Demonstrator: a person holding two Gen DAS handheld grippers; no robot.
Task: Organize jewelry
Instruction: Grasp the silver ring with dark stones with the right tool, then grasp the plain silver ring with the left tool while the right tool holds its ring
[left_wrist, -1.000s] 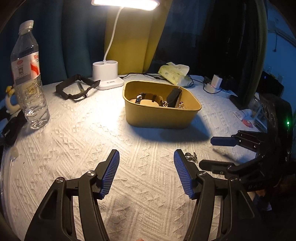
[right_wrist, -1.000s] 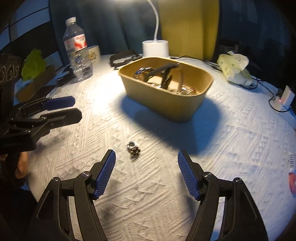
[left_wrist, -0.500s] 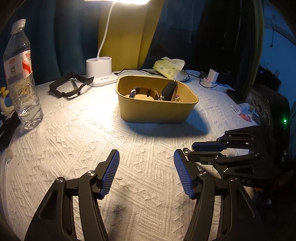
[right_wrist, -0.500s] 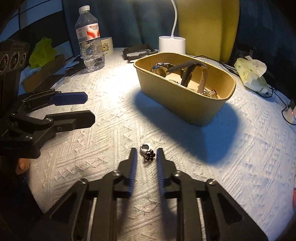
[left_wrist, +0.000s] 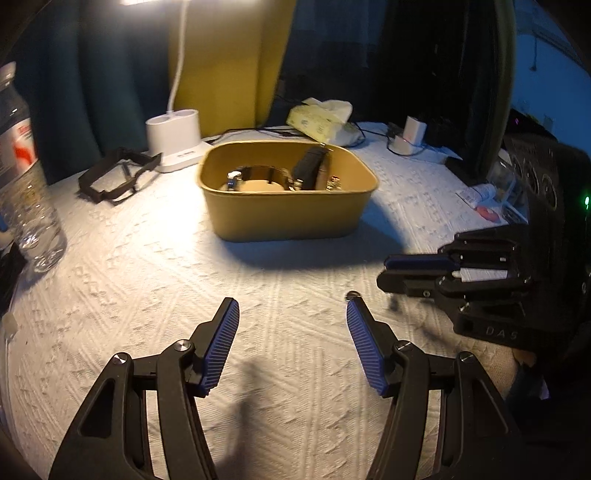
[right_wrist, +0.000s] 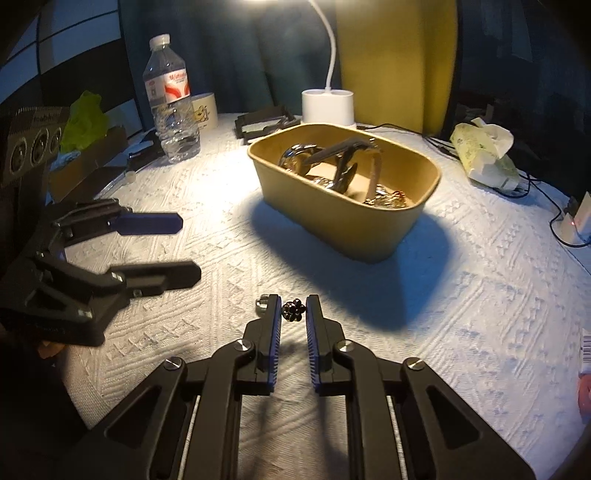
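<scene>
**A:** Start with your left wrist view. Where's the ring?

**B:** Your left gripper (left_wrist: 291, 308) hangs over the white textured cloth (left_wrist: 147, 280) with its blue pads spread wide, holding nothing. A bit of the ring (left_wrist: 352, 294) peeks out at the tip of its right finger. Your right gripper (left_wrist: 388, 273) reaches in from the right, nearly closed. The yellow box (left_wrist: 288, 218) of jewelry sits beyond, under the lamp. Half a second ago the right fingers were level with that ring; now they sit higher in the view.

**A:** And the right wrist view?

**B:** The dark flower ring (right_wrist: 293, 310) sits between your right gripper's (right_wrist: 293, 308) fingertips, which are drawn close around it; whether the pads touch it, I cannot tell. Earlier it lay just ahead of the tips. The box (right_wrist: 369, 236) is well beyond, and your left gripper (right_wrist: 188, 249) stays open at the left.
</scene>
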